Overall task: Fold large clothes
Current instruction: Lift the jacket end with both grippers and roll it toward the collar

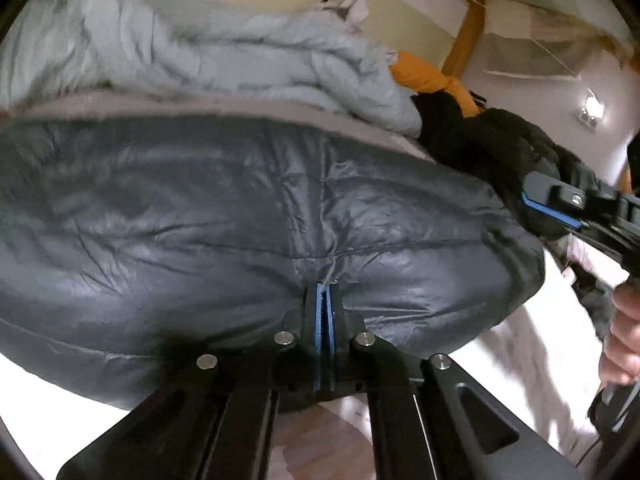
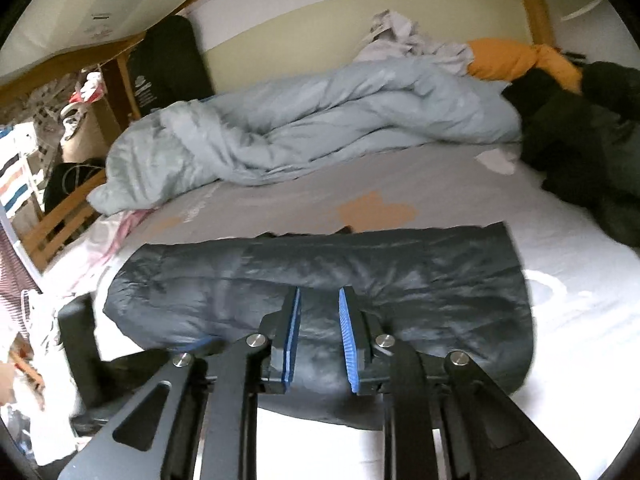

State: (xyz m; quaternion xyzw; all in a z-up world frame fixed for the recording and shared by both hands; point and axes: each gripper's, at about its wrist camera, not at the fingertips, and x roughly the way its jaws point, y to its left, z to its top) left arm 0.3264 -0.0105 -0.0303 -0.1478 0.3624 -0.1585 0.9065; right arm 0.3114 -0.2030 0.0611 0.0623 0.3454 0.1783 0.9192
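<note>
A dark puffer jacket (image 2: pixel 320 300) is laid across the lower middle of the right wrist view, on the pale sheet of the bed (image 2: pixel 580 280). It is already gathered into a compact, roughly rectangular bundle, so at least one fold is judged to be done; no sleeve is seen hanging loose.

In the left wrist view the left gripper (image 1: pixel 325 292) is seen at the lower centre with its blue-padded fingers (image 1: pixel 319 320) pressed together, and a pinch of the jacket's near edge appears to be caught at their tips (the fabric puckers towards them), though the blur makes this less than certain.

The right gripper (image 2: pixel 319 300) is held over the jacket with its fingers a little apart; nothing is clamped between them, the fabric being visible behind the gap. The same gripper is seen at the right edge of the left wrist view, beside the bundle.

What is left, as a judgement: a last fold or a smoothing of this bundle, and then the rest. A dark heap of clothes (image 2: pixel 580 140) at the upper right and an orange garment (image 2: pixel 512 58) beyond it are still unfolded. A pale blue duvet (image 2: pixel 300 120) lies crumpled across the upper middle.
</note>
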